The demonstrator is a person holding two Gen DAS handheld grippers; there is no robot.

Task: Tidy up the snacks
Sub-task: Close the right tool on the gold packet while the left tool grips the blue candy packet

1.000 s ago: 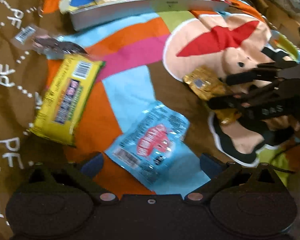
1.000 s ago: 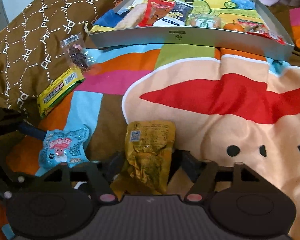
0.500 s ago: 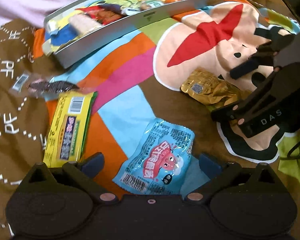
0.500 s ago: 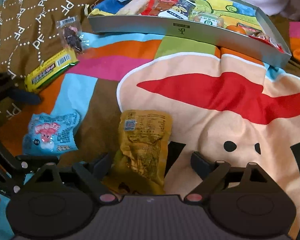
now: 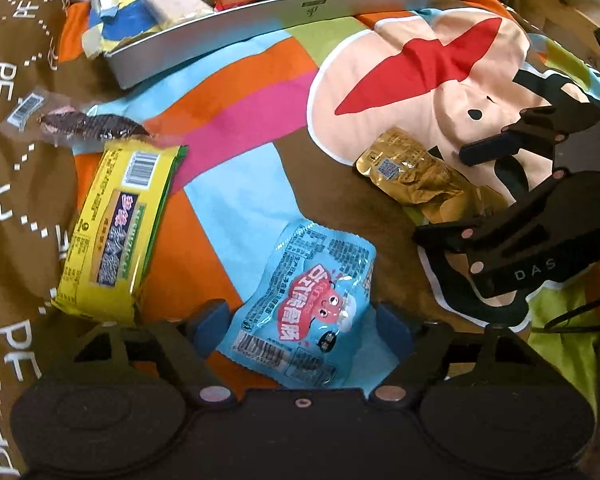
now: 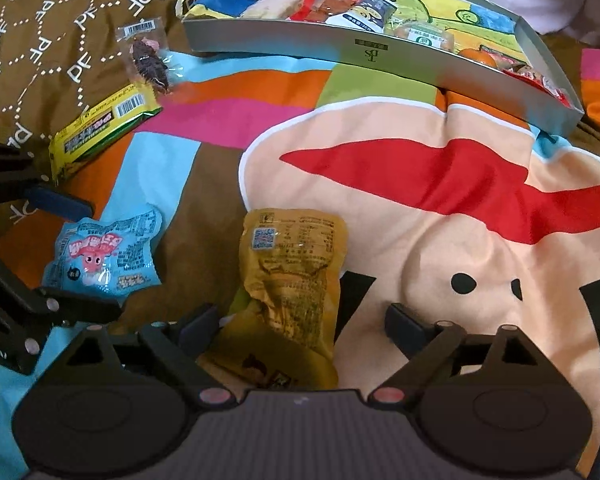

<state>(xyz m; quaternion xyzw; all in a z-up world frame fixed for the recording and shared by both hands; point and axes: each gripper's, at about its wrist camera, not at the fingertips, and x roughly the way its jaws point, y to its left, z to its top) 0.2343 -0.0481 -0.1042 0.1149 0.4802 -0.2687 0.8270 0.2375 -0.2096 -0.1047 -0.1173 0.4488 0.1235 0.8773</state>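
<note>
A light blue snack packet lies flat on the patterned blanket between the fingers of my left gripper. Its jaws are closing, and the pads stand at the packet's side edges without squeezing it. A crinkled gold packet lies between the fingers of my right gripper, close to the left finger; that gripper is open and grips nothing. The left wrist view shows the right gripper astride the gold packet. From the right wrist, the left gripper is seen around the blue packet.
A grey tray holding several snacks sits at the far side of the blanket. A yellow wrapped bar and a clear packet with a dark snack lie to the left. The cartoon-face blanket spreads to the right.
The left gripper's fingers have drawn in around the blue packet. The right gripper's fingers have spread wider beside the gold packet. Both hands stay over the same spots.
</note>
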